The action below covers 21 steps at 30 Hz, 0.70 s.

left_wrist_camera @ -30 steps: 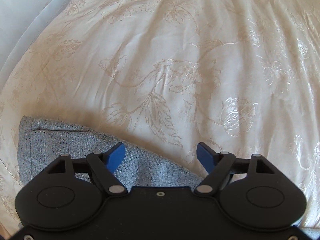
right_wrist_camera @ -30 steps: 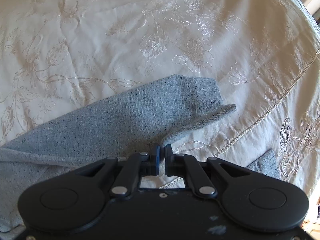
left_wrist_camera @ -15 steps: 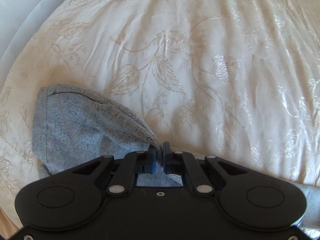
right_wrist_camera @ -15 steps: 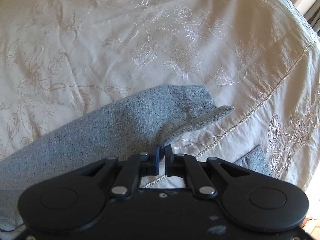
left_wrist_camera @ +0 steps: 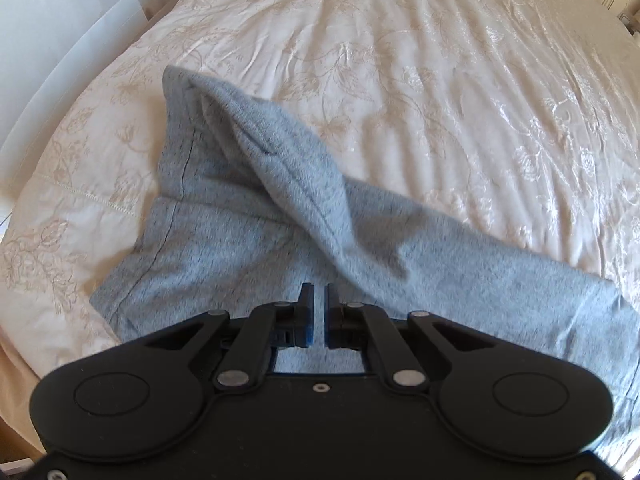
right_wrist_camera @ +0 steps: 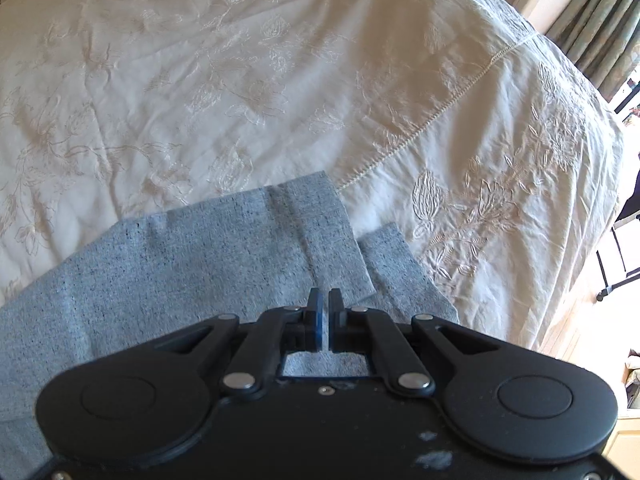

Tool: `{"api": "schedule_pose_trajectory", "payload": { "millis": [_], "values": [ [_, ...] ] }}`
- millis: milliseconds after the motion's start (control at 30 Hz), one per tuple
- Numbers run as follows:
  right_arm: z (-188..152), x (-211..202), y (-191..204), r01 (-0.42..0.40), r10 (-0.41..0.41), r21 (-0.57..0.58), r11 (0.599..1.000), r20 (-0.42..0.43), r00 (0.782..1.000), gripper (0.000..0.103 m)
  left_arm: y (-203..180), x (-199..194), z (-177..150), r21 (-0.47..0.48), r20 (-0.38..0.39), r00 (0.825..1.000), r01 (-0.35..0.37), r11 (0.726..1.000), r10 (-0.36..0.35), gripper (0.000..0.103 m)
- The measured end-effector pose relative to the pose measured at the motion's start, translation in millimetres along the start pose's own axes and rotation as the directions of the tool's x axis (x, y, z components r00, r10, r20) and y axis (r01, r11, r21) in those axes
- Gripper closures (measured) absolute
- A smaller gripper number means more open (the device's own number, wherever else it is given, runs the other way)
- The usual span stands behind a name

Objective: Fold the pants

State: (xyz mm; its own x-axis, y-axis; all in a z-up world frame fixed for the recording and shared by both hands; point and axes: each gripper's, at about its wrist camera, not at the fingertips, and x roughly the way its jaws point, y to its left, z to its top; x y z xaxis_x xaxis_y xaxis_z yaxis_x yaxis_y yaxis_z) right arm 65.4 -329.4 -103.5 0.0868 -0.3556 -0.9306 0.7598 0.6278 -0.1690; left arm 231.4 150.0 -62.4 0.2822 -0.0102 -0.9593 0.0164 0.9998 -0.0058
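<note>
Grey flecked pants (left_wrist_camera: 224,248) lie on a cream embroidered bedspread (left_wrist_camera: 440,80). My left gripper (left_wrist_camera: 318,294) is shut on the pants. A raised ridge of cloth (left_wrist_camera: 288,168) runs from the seamed end at the upper left down to its tips, over a flat layer beneath. In the right wrist view, my right gripper (right_wrist_camera: 324,298) is shut on the pants at a leg cuff (right_wrist_camera: 320,232), with a thin edge of cloth between its pads. That cuff hangs above the second leg's cuff (right_wrist_camera: 396,264), which lies just to its right.
A white wall and panel (left_wrist_camera: 60,40) stand beyond the bed's left side. The bedspread (right_wrist_camera: 240,60) drops off at the right edge (right_wrist_camera: 560,260), with curtains (right_wrist_camera: 600,12) and floor (right_wrist_camera: 576,320) past it. A stitched seam (right_wrist_camera: 420,132) crosses the bedspread.
My left gripper shut on the pants' edge, then rose and carried it across, so cloth now drapes over the layer below. My right gripper carried its cuff over toward the other cuff.
</note>
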Motion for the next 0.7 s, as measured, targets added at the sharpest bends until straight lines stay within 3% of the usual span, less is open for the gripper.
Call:
{"api": "schedule_pose_trajectory", "payload": {
  "millis": [100,233,267,433,567,700],
  "values": [
    [-18,18,-17,-0.044,0.045,0.018,0.999,-0.046,0.998,0.099,2,6,-35,-0.053,-0.06,0.998,-0.034,0.998,0.031,0.097],
    [-22,41,-30,-0.095,0.099,0.074,0.993,-0.044,0.994,0.094,5,17,-56,-0.096,-0.086,0.994,-0.069,0.993,0.061,0.096],
    [-20,47,-32,-0.101,0.105,0.079,0.992,-0.043,0.994,0.089,4,18,-60,-0.098,-0.088,0.994,-0.078,0.992,0.069,0.095],
    [-6,77,-41,-0.111,0.116,0.121,0.986,-0.037,0.993,0.082,-10,15,-61,-0.094,-0.074,0.991,-0.121,0.988,0.115,0.084],
    [0,99,-54,-0.258,0.276,0.213,0.942,-0.061,0.959,0.082,-24,13,-55,-0.072,-0.048,0.991,-0.13,0.989,0.127,0.084],
    [-1,113,-60,-0.239,0.275,0.266,0.934,-0.105,0.956,0.08,-37,12,-52,-0.032,-0.027,0.99,-0.137,0.99,0.136,0.077]
  ]
}}
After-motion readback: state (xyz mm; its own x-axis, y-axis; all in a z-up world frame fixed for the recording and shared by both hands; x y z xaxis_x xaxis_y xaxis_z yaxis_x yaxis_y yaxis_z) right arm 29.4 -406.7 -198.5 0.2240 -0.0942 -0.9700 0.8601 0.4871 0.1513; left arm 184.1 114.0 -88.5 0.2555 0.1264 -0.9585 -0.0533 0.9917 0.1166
